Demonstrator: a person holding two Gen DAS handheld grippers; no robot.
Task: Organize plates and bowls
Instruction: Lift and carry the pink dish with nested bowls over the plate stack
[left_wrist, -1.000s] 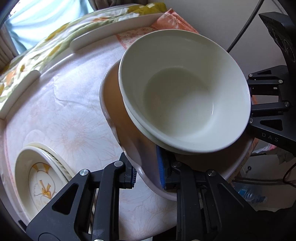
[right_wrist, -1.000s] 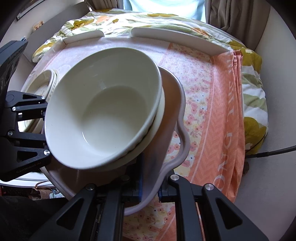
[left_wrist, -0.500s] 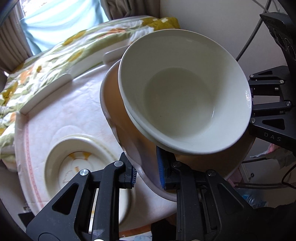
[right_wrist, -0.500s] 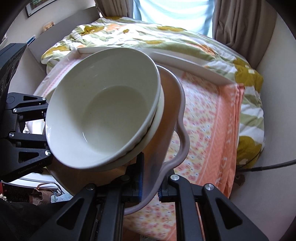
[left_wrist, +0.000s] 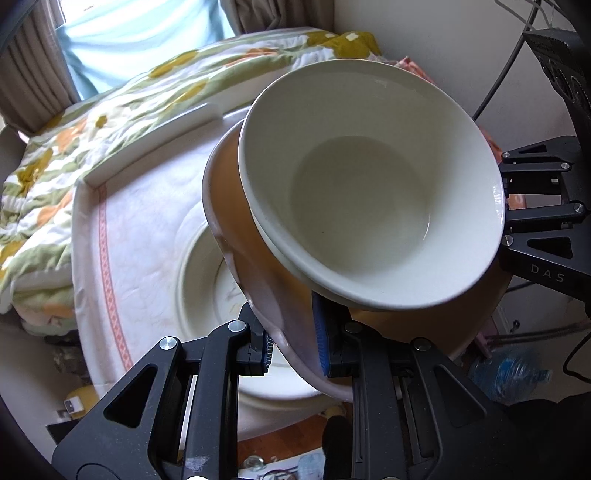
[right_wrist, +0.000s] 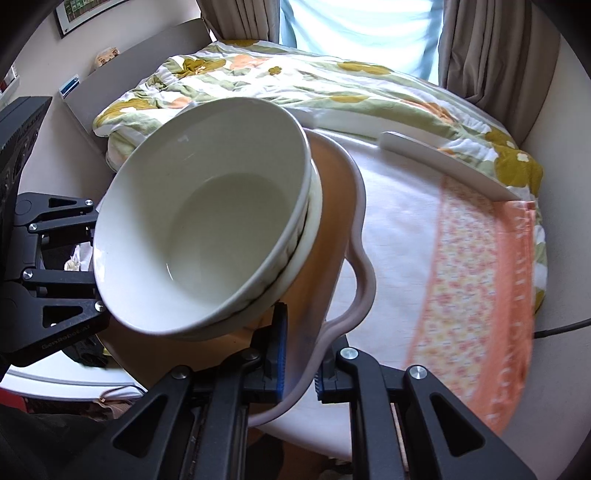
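Left wrist view put your left gripper (left_wrist: 291, 349) at the bottom centre of the frame, jaws clenched on the near rim of the pinkish plate (left_wrist: 266, 295). Right wrist view showed the same at its bottom centre: your right gripper (right_wrist: 299, 363) was clamped on the wavy rim of that plate (right_wrist: 332, 236), on the opposite edge. So you held the plate between both tools, tilted, clear of the table.

Just beyond the pads, two nested white bowls (left_wrist: 369, 184) sat on the plate and filled the middle of both frames; in the right wrist view the bowls (right_wrist: 207, 229) leaned toward the left of the frame. Nothing gripped them; they rested only by their own weight.

I judged the load heavy, stiff and breakable, with glazed, slippery surfaces, so the bowls could have slid if the tilt had grown. The thin rim was the only place to hold, and two opposed grips suited it.

Farther off, at the lower left of the left wrist view, another plate (left_wrist: 199, 266) lay on the round table (left_wrist: 122, 206), partly hidden below the carried one. A flowered quilt (left_wrist: 92, 122) lay beyond the table toward the upper left, and an orange cloth (right_wrist: 480, 295) covered the table's right side in the right wrist view.
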